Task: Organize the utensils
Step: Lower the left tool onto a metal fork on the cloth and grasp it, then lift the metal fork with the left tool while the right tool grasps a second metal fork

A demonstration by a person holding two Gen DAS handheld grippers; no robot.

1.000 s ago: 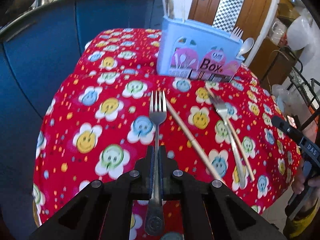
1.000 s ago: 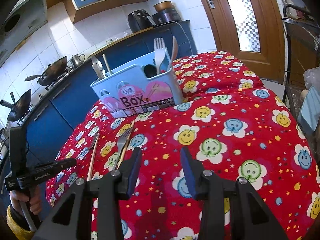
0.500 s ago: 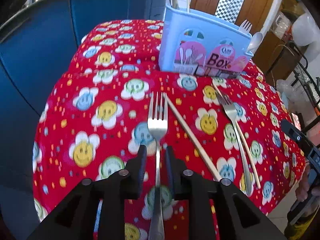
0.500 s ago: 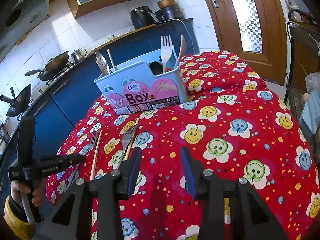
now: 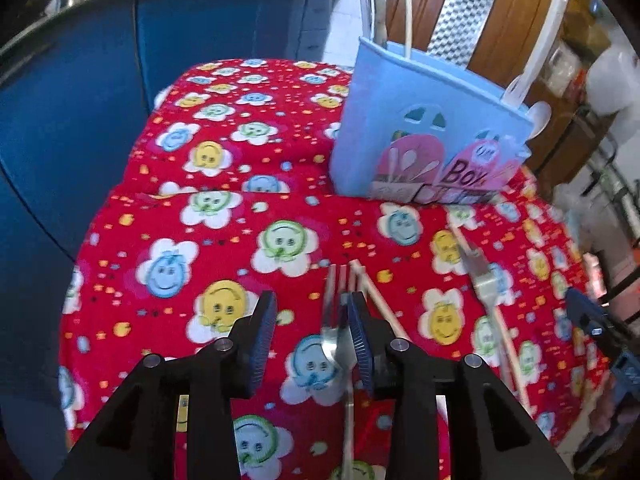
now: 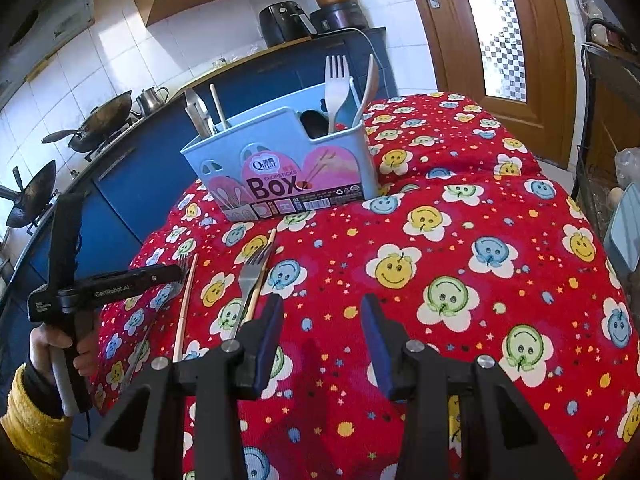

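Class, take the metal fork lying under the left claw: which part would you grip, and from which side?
The fork lies flat with tines toward the blue box. Grip its thin handle, behind the head, from above at the handle end: the chopstick crowds the tines but angles away rearward, probably leaving room for a claw finger.

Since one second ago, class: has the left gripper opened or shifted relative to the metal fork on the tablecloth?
Yes. The left gripper has opened and released the metal fork, which now lies beside its right finger; the blue utensil box looms larger, so it moved forward.
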